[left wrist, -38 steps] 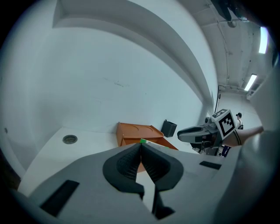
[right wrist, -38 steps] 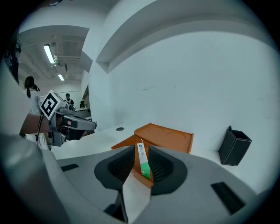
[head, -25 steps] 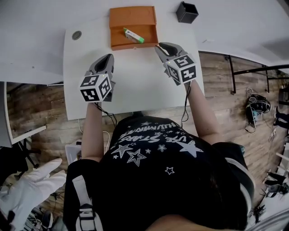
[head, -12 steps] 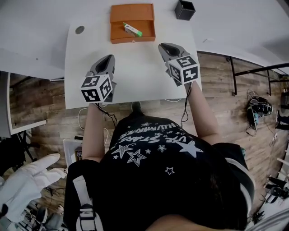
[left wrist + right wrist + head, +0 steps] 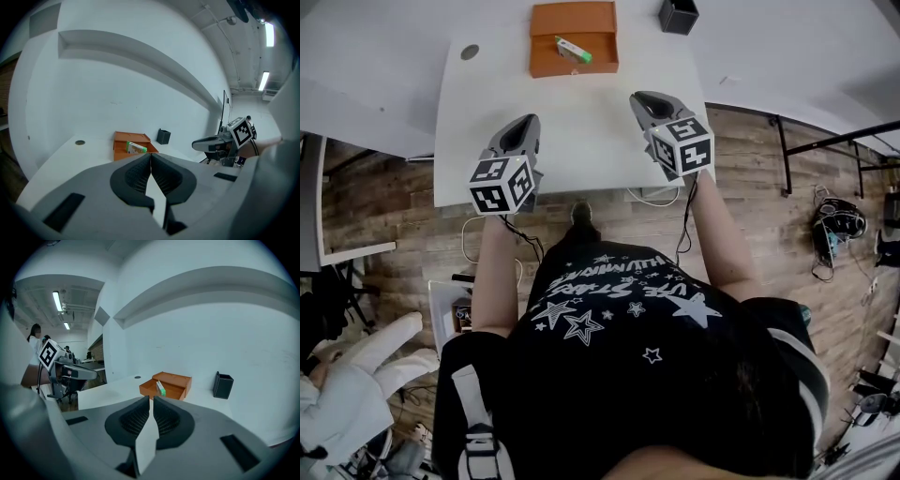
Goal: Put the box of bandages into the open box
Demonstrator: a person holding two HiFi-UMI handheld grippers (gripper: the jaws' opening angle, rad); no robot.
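1. Head view: the box of bandages (image 5: pixel 573 49) lies inside the open box (image 5: pixel 548 58) at the worktop's (image 5: pixel 572 141) far end. The left hand-held gripper (image 5: pixel 517 136) and right hand-held gripper (image 5: pixel 645 101) hover well apart from it.
2. Left gripper view: jaws pressed together, nothing between them.
3. Right gripper view: jaws pressed together, empty. Placement looks complete; hold both hand-held grippers clear of the open box.

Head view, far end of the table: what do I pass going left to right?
Round cable hole → open orange box, with the bandage box inside it → black container.
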